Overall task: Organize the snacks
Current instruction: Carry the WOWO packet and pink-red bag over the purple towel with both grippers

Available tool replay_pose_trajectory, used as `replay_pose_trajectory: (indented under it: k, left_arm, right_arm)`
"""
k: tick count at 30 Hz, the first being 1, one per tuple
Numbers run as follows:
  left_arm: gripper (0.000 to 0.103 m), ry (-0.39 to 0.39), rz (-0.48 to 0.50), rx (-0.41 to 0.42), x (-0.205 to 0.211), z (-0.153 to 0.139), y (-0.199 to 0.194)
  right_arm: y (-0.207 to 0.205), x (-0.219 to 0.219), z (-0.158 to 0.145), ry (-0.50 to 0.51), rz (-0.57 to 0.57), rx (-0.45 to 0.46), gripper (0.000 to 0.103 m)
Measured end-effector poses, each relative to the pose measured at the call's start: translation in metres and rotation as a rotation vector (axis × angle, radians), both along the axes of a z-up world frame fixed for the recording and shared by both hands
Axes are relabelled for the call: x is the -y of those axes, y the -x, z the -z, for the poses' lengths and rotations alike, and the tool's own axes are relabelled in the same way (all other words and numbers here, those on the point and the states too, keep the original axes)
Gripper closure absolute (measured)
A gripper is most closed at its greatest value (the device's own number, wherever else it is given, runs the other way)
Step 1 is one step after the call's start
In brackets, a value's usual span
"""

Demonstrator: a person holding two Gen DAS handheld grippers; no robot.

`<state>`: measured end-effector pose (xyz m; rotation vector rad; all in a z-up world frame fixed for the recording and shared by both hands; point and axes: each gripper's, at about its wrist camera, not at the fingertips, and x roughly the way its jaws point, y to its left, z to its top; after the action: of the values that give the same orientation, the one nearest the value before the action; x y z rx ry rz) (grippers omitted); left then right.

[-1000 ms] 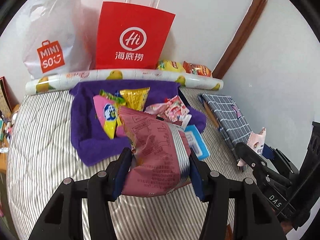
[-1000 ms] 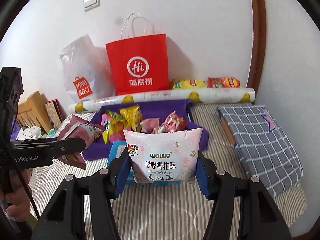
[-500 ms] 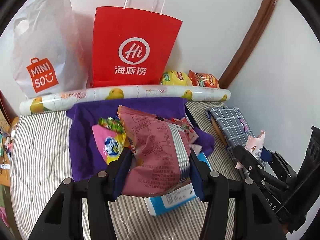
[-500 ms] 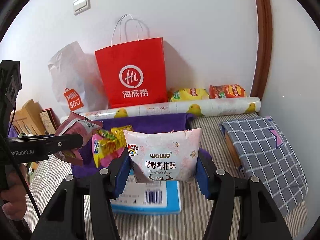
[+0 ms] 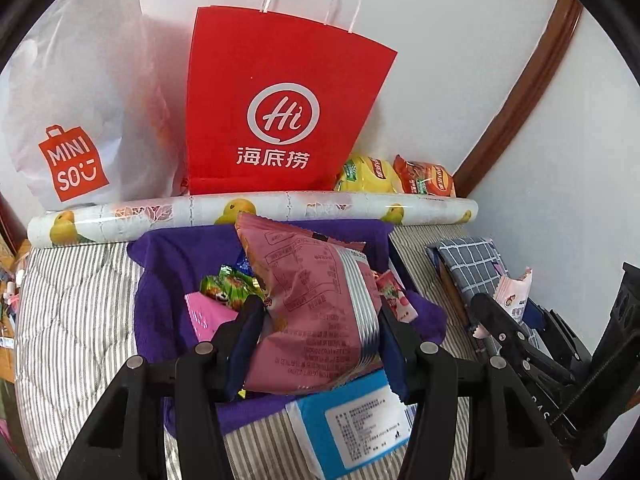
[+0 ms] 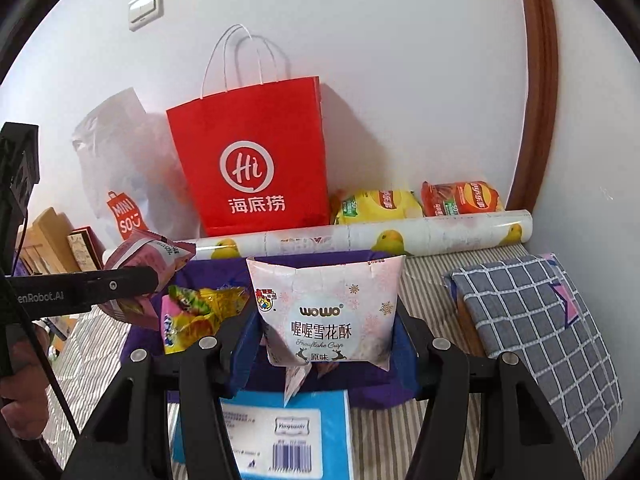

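My left gripper (image 5: pixel 316 344) is shut on a dark pink snack bag (image 5: pixel 312 308), held above the purple cloth (image 5: pixel 168 280) where several snack packets (image 5: pixel 228 288) lie. My right gripper (image 6: pixel 324 340) is shut on a pale pink WOWO snowflake crisp bag (image 6: pixel 326 308), also raised above the purple cloth (image 6: pixel 360 384). The left gripper and its pink bag (image 6: pixel 148 260) show at the left of the right wrist view. A red Hi paper bag (image 5: pixel 280 108) stands open against the wall behind the cloth. It also shows in the right wrist view (image 6: pixel 252 160).
A white Miniso bag (image 5: pixel 76 112) stands left of the red bag. A fruit-print roll (image 5: pixel 256 210) lies across the bed in front of both. Yellow (image 5: pixel 364 176) and orange (image 5: pixel 426 178) chip bags sit behind it. A blue box (image 6: pixel 272 432) and a checked pillow (image 6: pixel 536 328) lie nearby.
Both grippers have moved forward and up toward the red bag with their snack bags still held. The cloth and blue box now sit lower in both views.
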<state>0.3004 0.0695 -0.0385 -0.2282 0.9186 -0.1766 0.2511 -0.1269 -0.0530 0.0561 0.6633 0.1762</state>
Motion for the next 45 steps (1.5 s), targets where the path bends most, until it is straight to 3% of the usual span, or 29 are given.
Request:
replay_pose_trajectory:
  k: [14,23,32,45]
  left_arm:
    - [0.05,-0.02,-0.082,-0.001,-0.019,0.002,-0.029]
    - [0.05,0.023,-0.146,-0.02,-0.04,0.01,-0.045]
    - [0.05,0.008,-0.152,-0.084,-0.041,0.043,-0.06]
    - [0.05,0.038,-0.14,-0.099,-0.045,0.05,-0.063]
  right_arm:
    - [-0.044,-0.003,-0.004,-0.03,-0.021,-0.004,0.045]
    - [-0.072,-0.006,-0.007,-0.03,-0.036,0.001,0.045]
    - [-0.092,-0.014,0.041,-0.021,-0.062,-0.111,0.044]
    - [-0.099,-0.027,0.08,0.001,-0.124,-0.235,0.042]
